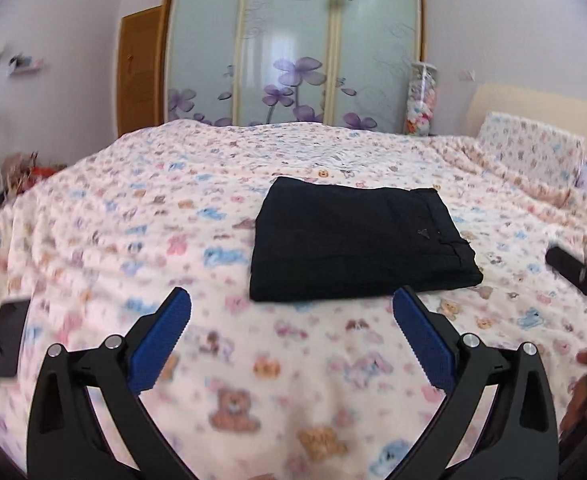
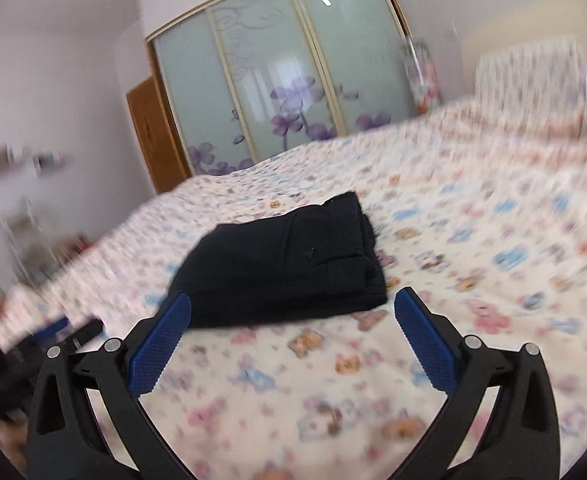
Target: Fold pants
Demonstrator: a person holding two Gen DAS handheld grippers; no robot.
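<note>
Out in the middle of the bed (image 1: pixel 93 216) lie the pants (image 1: pixel 357 240), dark and already folded into a neat flat rectangle, waistband to the right, well clear of every edge. From the left wrist we see the left gripper (image 1: pixel 291 300) hanging over the near part of the bed, its blue pads spread wide with nothing between them, just short of the bundle's near edge. A phone (image 1: pixel 7 338) sits by the bed's left edge, a pillow (image 1: pixel 533 152) leans at the headboard end, and over by the wardrobe (image 1: pixel 293 52) stands a tall clear jar (image 1: pixel 421 100), stuffed with small coloured things, possibly sweets or paper flowers; it is too small to tell.

Over to the right wrist now, and it is a smeary, tilted picture. The right gripper (image 2: pixel 292 300) is released too, pads fully apart, empty, with the pants (image 2: pixel 285 264) lying just beyond the tips and the left pad overlapping the bundle's near corner in view; touching or not, I can't say.

My read: the folding itself looks finished, and this is the let-go. What is left, if anything, calls only for a light press to flatten the top layer, or simply keeping both tools clear without snagging the cloth.
</note>
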